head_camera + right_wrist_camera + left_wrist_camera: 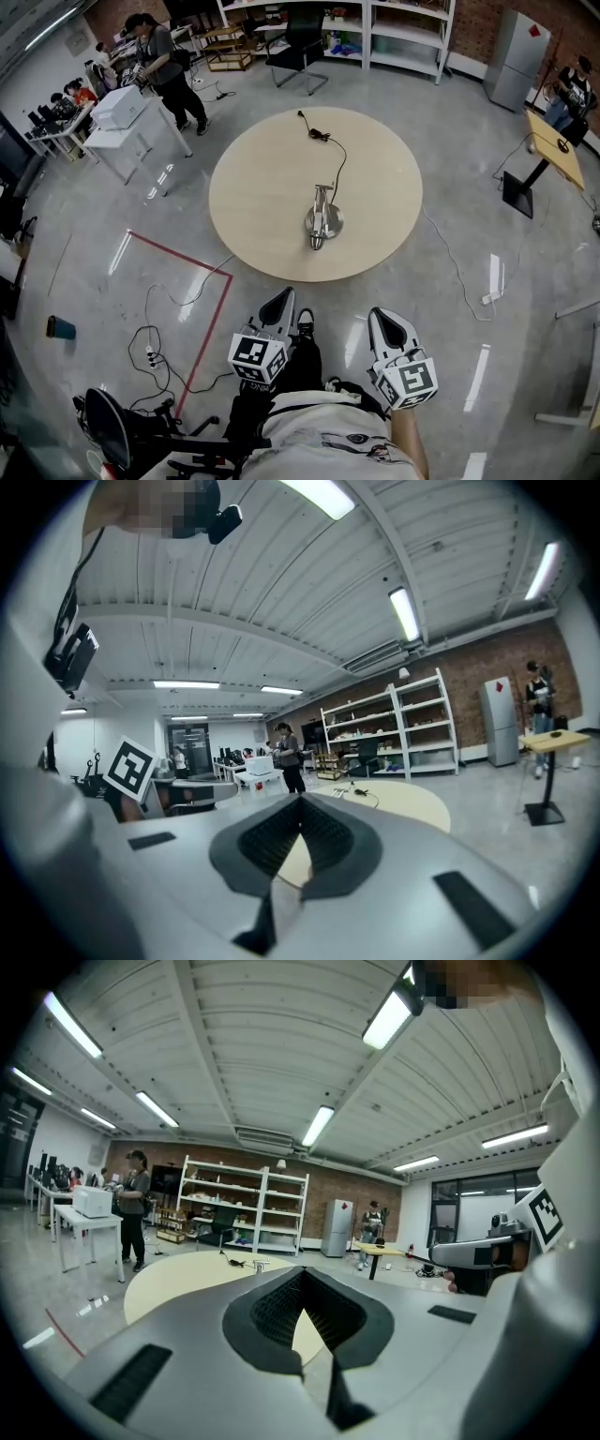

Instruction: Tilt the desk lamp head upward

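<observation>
A silver desk lamp [322, 221] stands a little right of the middle of the round beige table [253, 187], its head folded low toward the near edge. Its black cord [335, 155] runs to the far side. Both grippers hang close to my body, short of the table and touching nothing. The left gripper [279, 302] has its jaws together, and so does the right gripper [383, 321]. In the left gripper view, the left gripper [302, 1274] points at the table with the lamp [260, 1264] small and far off. Beyond the right gripper [300, 801] the lamp [339, 793] is just as distant.
A white desk with a printer [120, 114] and a standing person [167, 64] are at the back left. A standing desk [549, 148] is at the right, and shelves and an office chair [300, 42] behind. Red floor tape [192, 272], a power strip [150, 356] and cables lie left of my legs.
</observation>
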### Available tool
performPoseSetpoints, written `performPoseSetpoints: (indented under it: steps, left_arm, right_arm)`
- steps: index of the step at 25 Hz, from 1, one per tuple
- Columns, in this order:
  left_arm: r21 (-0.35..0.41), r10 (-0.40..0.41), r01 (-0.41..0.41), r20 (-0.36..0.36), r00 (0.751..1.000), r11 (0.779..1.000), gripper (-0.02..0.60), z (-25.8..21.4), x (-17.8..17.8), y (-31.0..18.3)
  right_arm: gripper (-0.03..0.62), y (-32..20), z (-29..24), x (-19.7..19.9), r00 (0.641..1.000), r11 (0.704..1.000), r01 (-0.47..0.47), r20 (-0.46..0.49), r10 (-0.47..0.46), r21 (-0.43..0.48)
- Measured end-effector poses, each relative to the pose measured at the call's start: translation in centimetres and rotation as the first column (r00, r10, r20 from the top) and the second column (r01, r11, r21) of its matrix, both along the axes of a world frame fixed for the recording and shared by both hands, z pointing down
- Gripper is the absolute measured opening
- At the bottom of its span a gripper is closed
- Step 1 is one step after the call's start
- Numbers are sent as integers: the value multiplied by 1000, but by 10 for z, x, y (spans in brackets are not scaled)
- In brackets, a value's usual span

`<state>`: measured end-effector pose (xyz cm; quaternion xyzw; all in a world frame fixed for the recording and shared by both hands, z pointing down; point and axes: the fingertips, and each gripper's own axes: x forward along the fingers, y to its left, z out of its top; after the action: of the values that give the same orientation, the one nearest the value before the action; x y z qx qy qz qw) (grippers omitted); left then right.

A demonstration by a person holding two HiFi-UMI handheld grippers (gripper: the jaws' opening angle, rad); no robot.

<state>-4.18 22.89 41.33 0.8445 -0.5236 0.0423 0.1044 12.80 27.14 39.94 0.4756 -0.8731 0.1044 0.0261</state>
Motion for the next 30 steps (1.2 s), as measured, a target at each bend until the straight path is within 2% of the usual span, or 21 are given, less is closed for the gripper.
performPoseSetpoints:
  steps: [8, 20, 30]
  left_arm:
    - [-9, 41, -42, -13, 999, 999, 2, 2, -13, -93]
    - [-62, 127, -128, -31, 991, 990, 2, 16, -43, -218]
    - [-138, 173, -182, -75, 982, 973, 2, 45, -52, -275]
  right_arm:
    - [5, -86, -3, -12, 999, 999, -36, -4, 36, 6]
    - [3, -211, 2, -57, 997, 996, -80, -5, 80, -33]
    - [5, -258, 17, -87, 998, 994, -51, -35, 47, -93]
